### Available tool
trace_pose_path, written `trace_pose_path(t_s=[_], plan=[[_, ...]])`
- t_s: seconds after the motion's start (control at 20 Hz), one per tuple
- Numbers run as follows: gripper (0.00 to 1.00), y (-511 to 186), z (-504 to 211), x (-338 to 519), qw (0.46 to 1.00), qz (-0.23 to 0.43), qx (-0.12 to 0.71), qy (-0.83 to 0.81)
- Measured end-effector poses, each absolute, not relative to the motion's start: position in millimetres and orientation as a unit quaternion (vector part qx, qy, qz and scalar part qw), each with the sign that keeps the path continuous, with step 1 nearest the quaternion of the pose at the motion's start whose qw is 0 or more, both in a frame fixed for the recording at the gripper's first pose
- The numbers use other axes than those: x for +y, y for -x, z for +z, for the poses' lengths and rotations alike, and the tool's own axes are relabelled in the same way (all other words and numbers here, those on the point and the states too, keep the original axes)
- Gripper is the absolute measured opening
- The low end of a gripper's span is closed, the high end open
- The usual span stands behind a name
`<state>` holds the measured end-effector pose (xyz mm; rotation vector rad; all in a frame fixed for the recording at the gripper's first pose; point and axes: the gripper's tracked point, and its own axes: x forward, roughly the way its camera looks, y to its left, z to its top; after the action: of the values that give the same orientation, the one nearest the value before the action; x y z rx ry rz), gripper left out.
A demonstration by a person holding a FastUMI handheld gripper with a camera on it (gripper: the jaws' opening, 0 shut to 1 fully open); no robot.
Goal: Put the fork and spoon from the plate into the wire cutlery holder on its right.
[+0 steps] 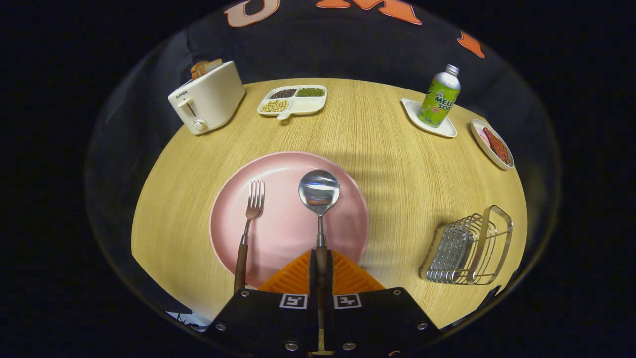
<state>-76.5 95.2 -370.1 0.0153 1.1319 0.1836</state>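
At the far left of the round wooden counter (387,149), a cream toaster (207,97) is standing with slices of bread (204,66) poking out of its slots. Just to its right, a white divided dish (293,101) is holding three small heaps of beans and seeds, with its fourth section bare. Nearer, a pink plate (285,233) is sitting just ahead of the fingers. The fork (248,226) is lying on the plate's left half, tines pointing away, its wooden handle reaching back over the near rim. Beside it, the spoon (319,209) is lying with its bowl near the plate's middle and its handle running straight back between the fingers. The hand-held gripper (321,271) is pinching that handle, both fingers pressing on the wooden part from either side. Further right, beyond the plate, a green bottle (439,97) is standing upright on a small white coaster (428,119). Next to it, a shallow oval dish (492,144) is carrying some reddish food. Nearest on the right, the wire cutlery holder (469,248) is resting on the counter, well apart from the plate.
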Motion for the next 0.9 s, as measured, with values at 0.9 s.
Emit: trace_pose_path(t_s=[0.9], plan=[[0.05, 111.3, -296.0, -54.6, 0.829, -0.034, 0.558, -0.010]])
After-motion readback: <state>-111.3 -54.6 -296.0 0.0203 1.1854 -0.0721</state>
